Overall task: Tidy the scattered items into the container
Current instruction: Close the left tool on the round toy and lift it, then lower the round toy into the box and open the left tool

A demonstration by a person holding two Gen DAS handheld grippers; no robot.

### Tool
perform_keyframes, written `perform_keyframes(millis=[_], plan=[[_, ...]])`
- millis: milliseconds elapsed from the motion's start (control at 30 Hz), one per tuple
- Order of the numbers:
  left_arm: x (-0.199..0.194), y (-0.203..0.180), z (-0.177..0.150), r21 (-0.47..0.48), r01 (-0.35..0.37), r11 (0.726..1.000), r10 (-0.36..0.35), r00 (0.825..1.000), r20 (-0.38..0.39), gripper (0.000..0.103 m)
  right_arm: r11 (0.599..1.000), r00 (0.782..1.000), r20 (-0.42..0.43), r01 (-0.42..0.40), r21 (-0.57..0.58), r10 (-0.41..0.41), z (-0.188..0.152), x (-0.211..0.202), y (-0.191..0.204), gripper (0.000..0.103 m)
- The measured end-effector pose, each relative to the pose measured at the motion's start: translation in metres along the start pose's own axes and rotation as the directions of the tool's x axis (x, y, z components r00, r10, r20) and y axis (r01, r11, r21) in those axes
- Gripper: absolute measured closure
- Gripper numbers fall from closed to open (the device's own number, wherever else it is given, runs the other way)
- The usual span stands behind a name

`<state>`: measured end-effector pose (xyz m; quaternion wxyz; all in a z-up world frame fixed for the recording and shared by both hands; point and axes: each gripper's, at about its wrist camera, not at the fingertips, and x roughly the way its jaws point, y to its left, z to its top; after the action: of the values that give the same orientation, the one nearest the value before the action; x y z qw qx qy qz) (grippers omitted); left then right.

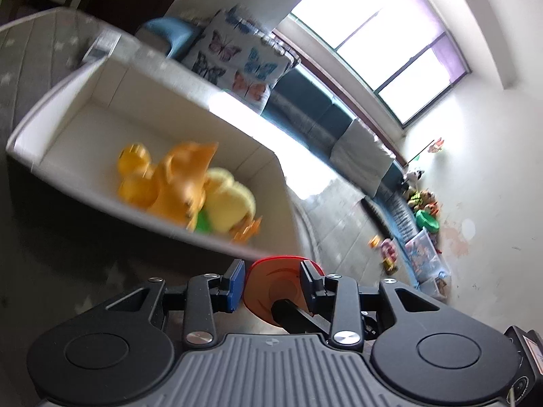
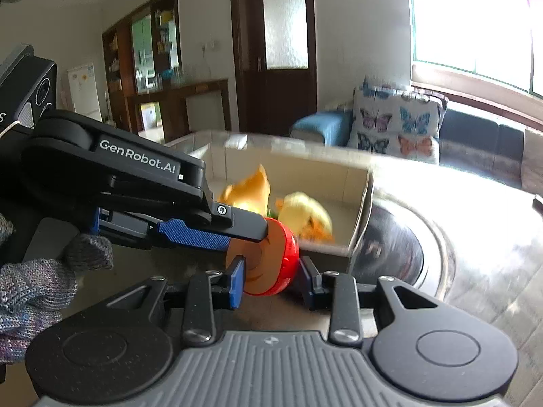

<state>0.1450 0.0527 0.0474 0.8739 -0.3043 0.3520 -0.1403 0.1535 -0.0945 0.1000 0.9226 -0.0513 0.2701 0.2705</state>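
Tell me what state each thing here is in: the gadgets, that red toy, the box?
Red toy: clamped by both grippers, outside the box.
Right hand-held gripper: shut on it.
Left hand-held gripper: shut on it.
White box: open-topped.
Yellow and orange toys: lying inside.

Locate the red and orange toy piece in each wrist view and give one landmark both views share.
Left wrist: red and orange toy piece bottom centre, between this gripper's pads.
Right wrist: the piece centre, below the middle, gripped by both grippers.
Shared landmark: butterfly cushion behind the white container.
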Motion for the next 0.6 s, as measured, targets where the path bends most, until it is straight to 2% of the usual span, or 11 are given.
perform_keyframes(millis=[300, 600], plan=[[0.018, -0.014, 0.039, 0.042, -0.01, 0.999, 0.008, 0.998, 0.061, 0.065, 1.0, 0.998, 0.07, 0.01, -0.014, -0.009, 0.037, 0.021, -0.017, 0.071], [0.05, -0.001, 0.05, 0.043, -0.043, 0.998, 0.041, 0.998, 0.04, 0.065, 1.0, 0.999, 0.032, -0.001, -0.009, 0.002, 0.037, 0.056, -0.031, 0.071]])
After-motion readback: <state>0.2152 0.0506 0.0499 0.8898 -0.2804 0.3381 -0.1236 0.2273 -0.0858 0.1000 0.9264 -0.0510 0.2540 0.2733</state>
